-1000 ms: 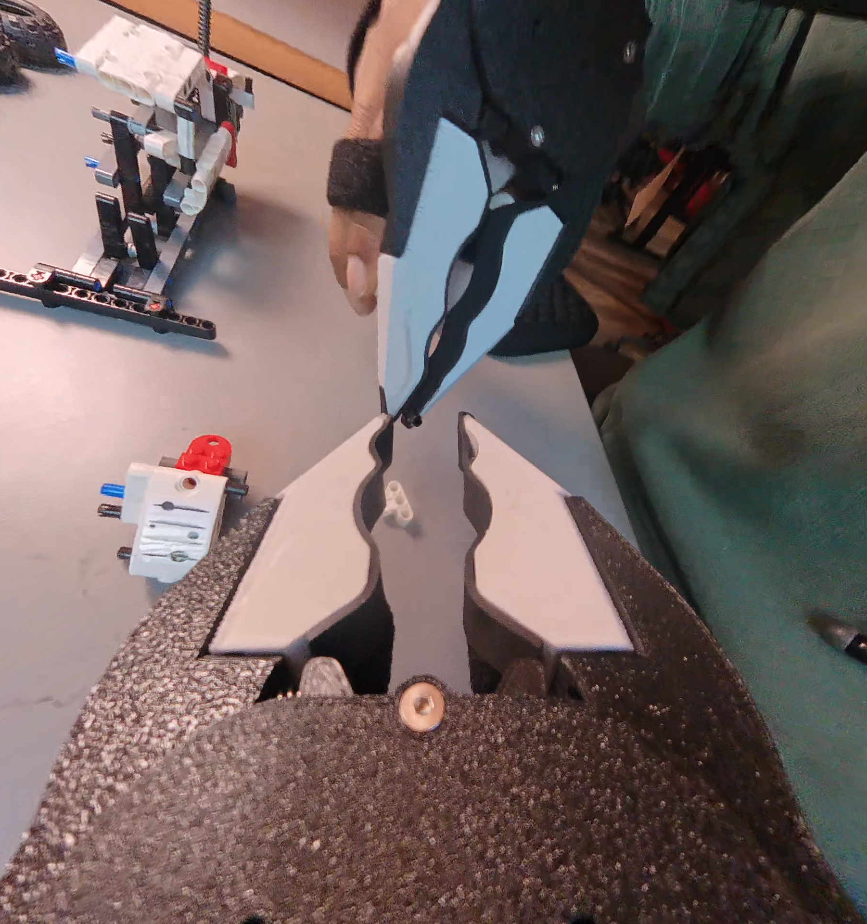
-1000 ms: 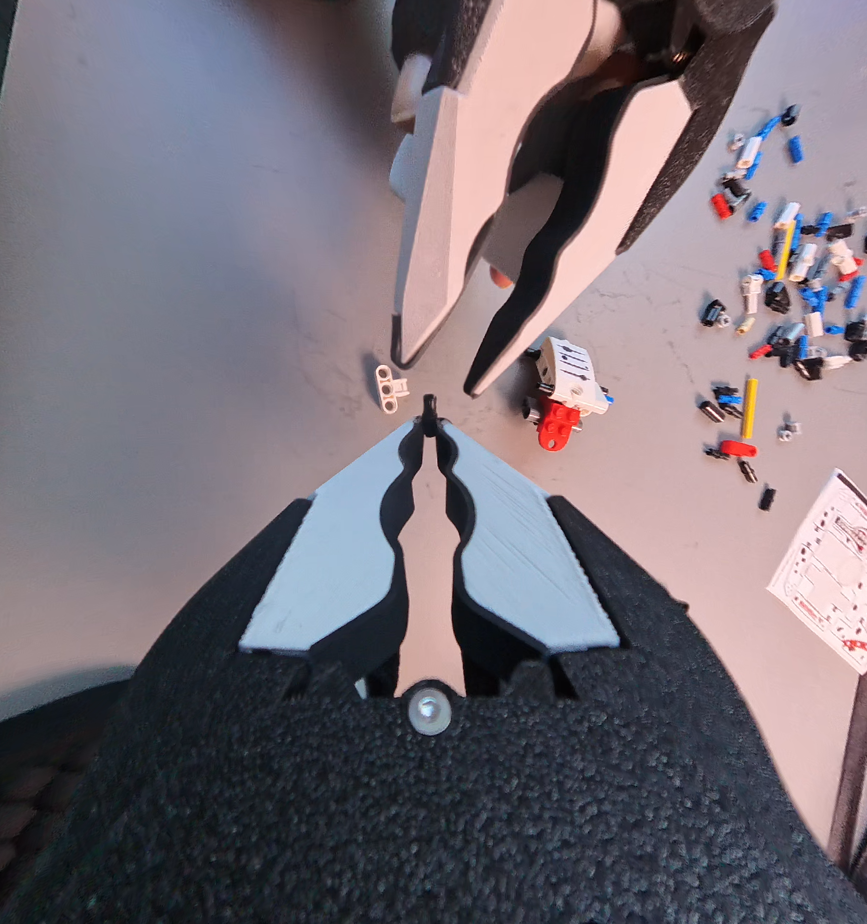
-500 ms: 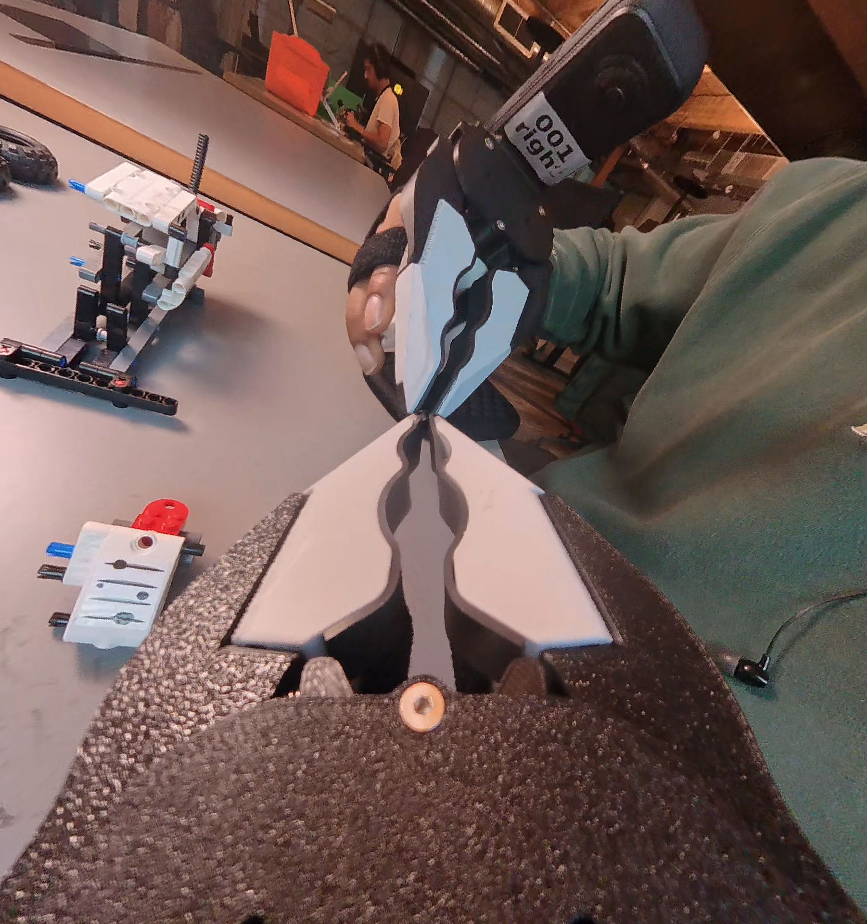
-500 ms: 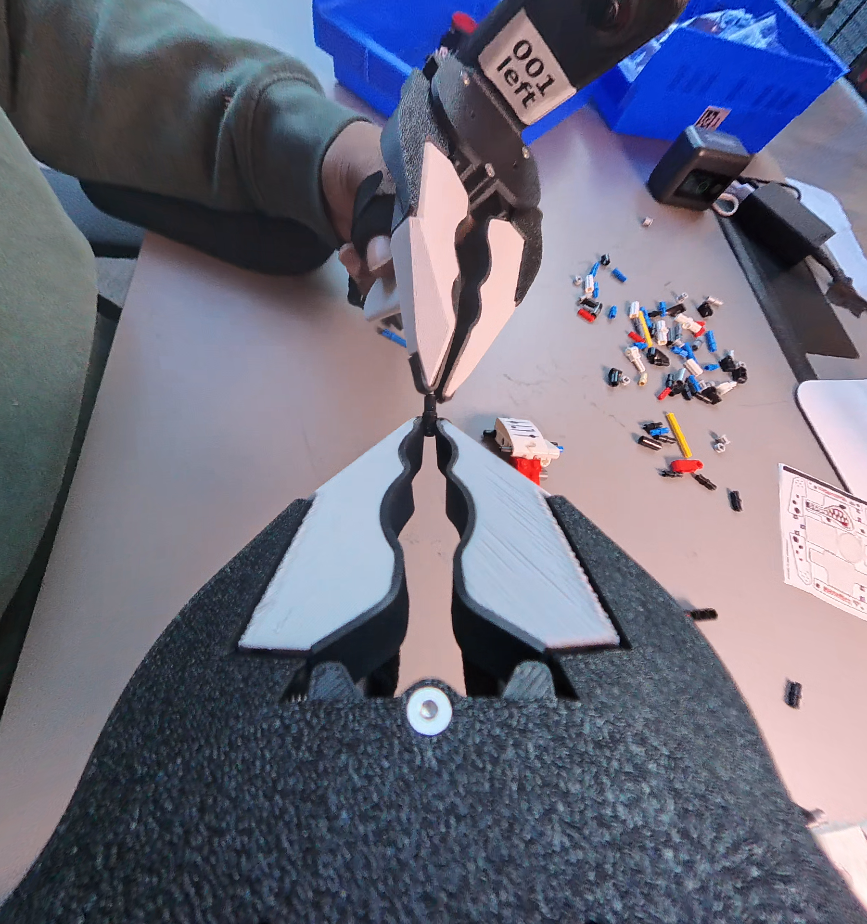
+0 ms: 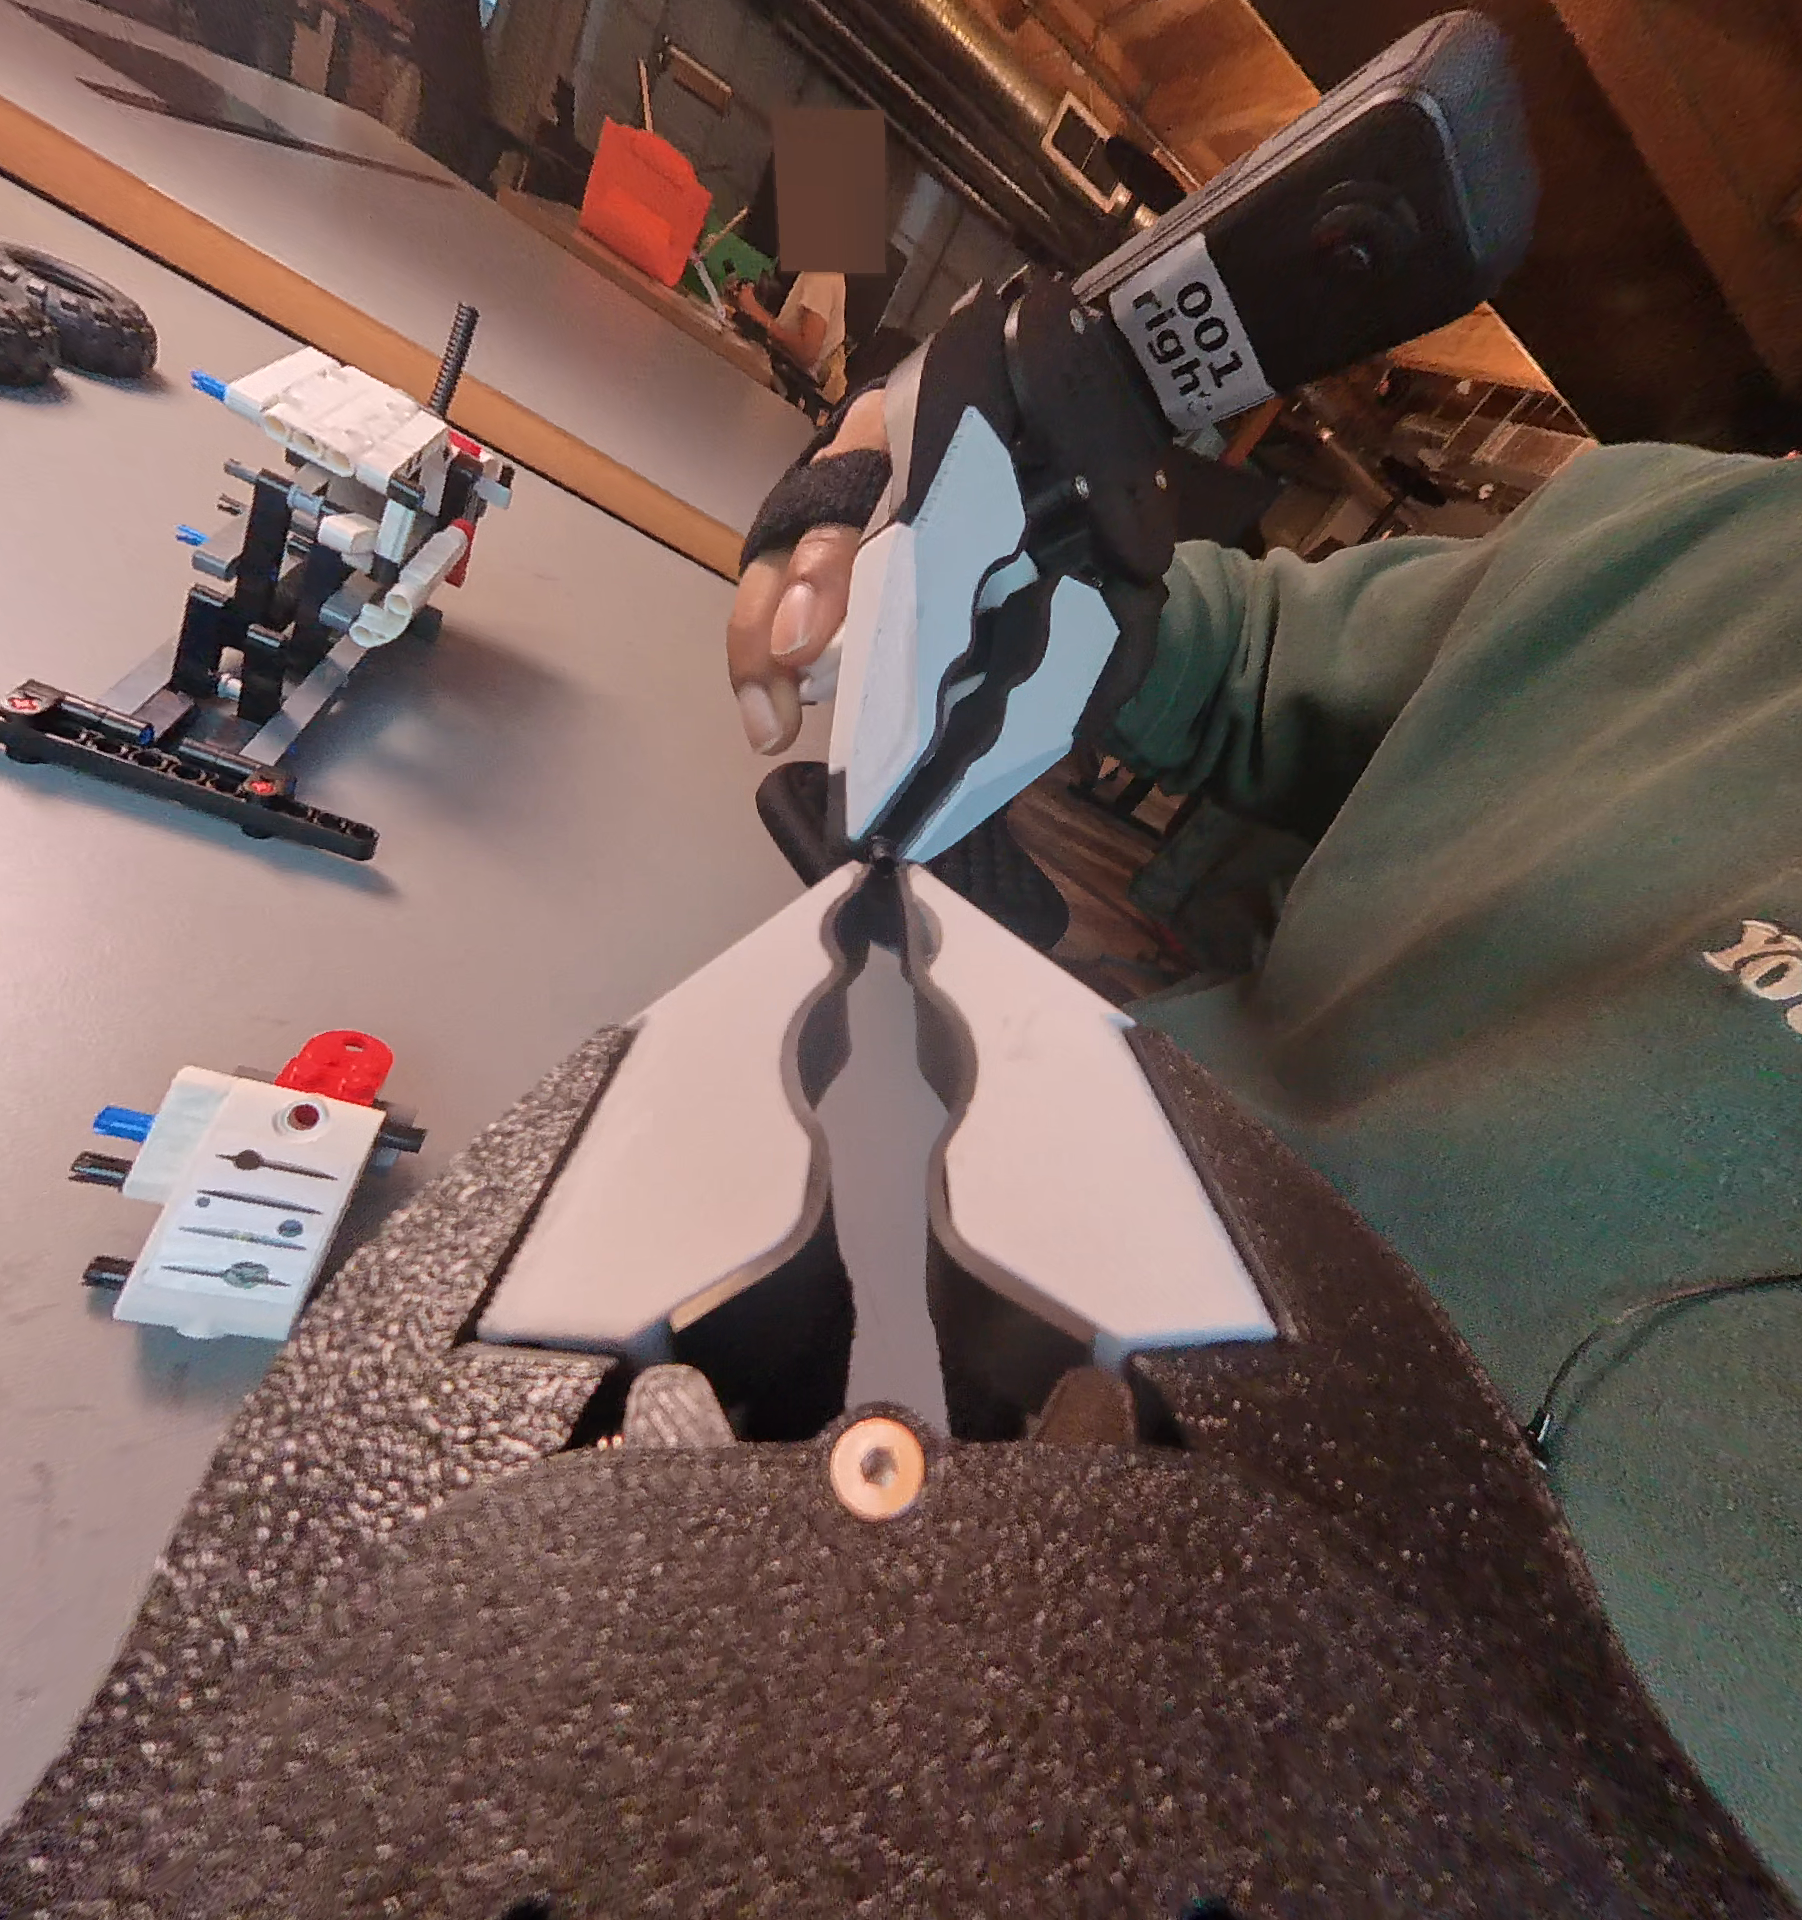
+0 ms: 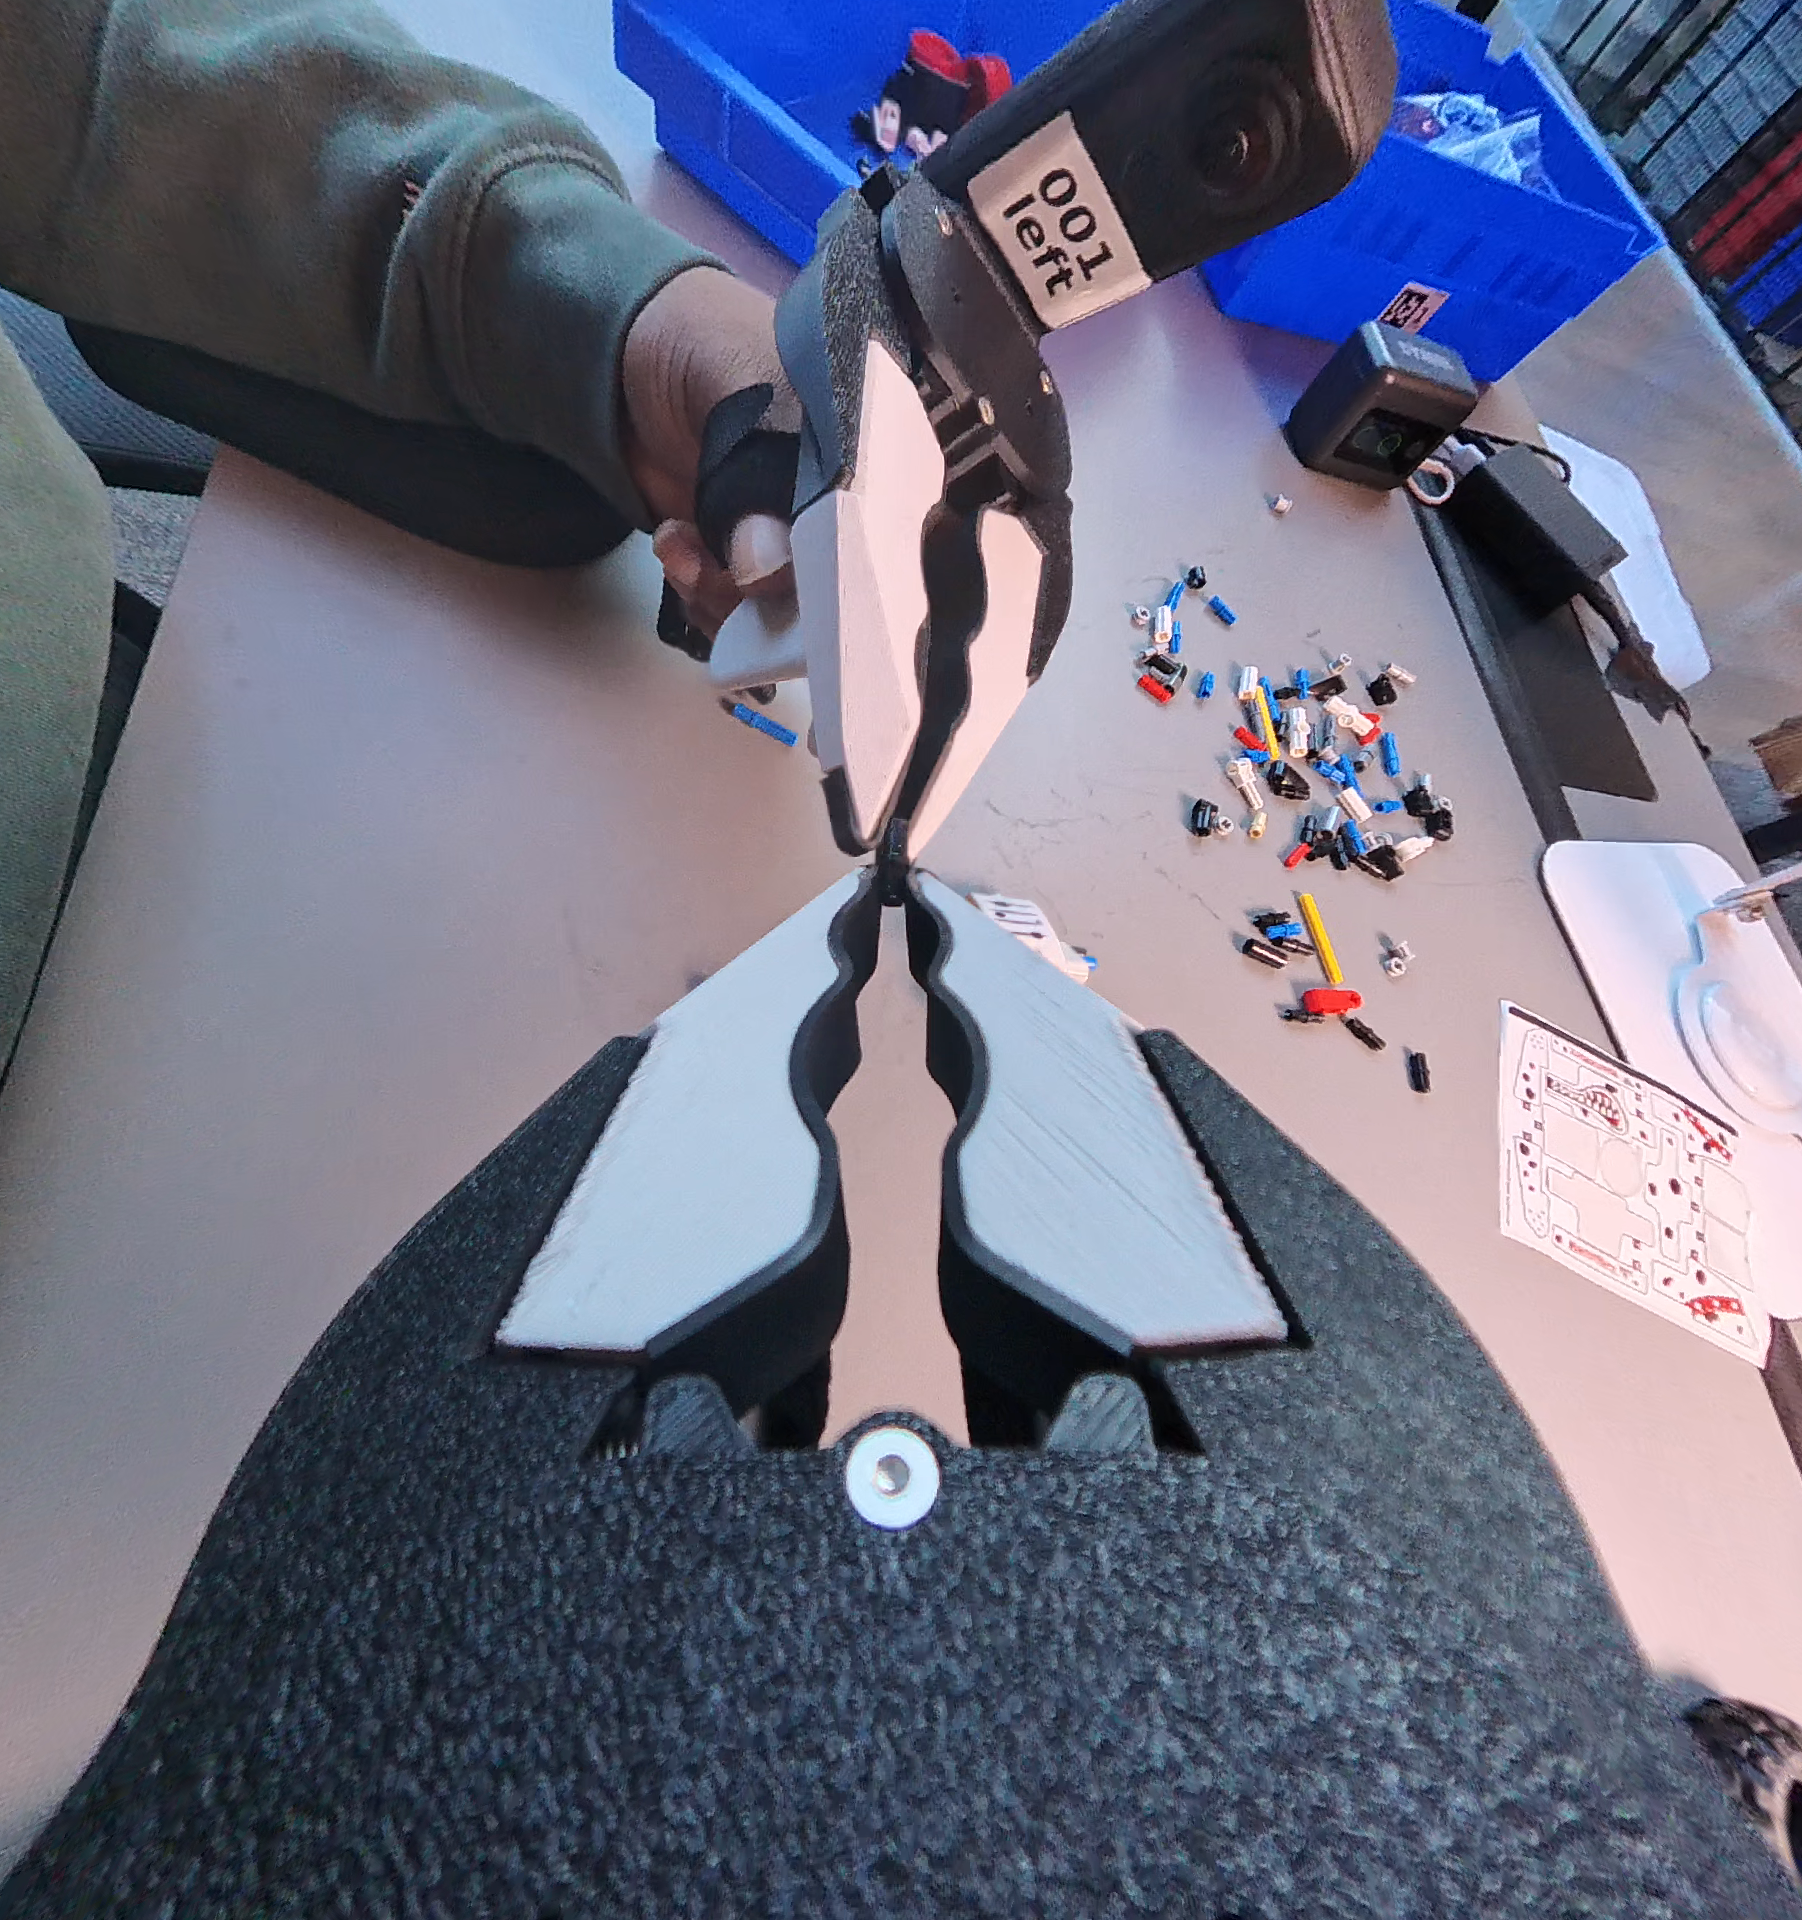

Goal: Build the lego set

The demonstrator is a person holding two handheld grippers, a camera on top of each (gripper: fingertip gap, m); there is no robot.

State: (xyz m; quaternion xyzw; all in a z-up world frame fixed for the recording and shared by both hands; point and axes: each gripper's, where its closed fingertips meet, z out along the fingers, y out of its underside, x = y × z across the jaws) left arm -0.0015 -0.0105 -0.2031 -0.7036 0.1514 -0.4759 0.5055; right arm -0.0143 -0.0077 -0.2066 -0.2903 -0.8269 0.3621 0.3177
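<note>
Now tip to tip above desk [image 6: 377,831]: right gripper [image 6: 893,881] fingers pinched on small black pin [image 6: 894,844]; left gripper [image 5: 881,881] fingers closed, apparently gripping same pin's other end. Risk: tiny pin twists, pops free, drops near white motor block [image 5: 227,1210] below. Part-built chassis [image 5: 294,582] stands well beyond block.

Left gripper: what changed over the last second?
The left gripper closed, apparently on the small white connector piece that lay on the table between its fingers, and lifted to meet the right gripper tip to tip. The right remains shut on a small black pin. The white-and-red Lego block stayed put.
</note>
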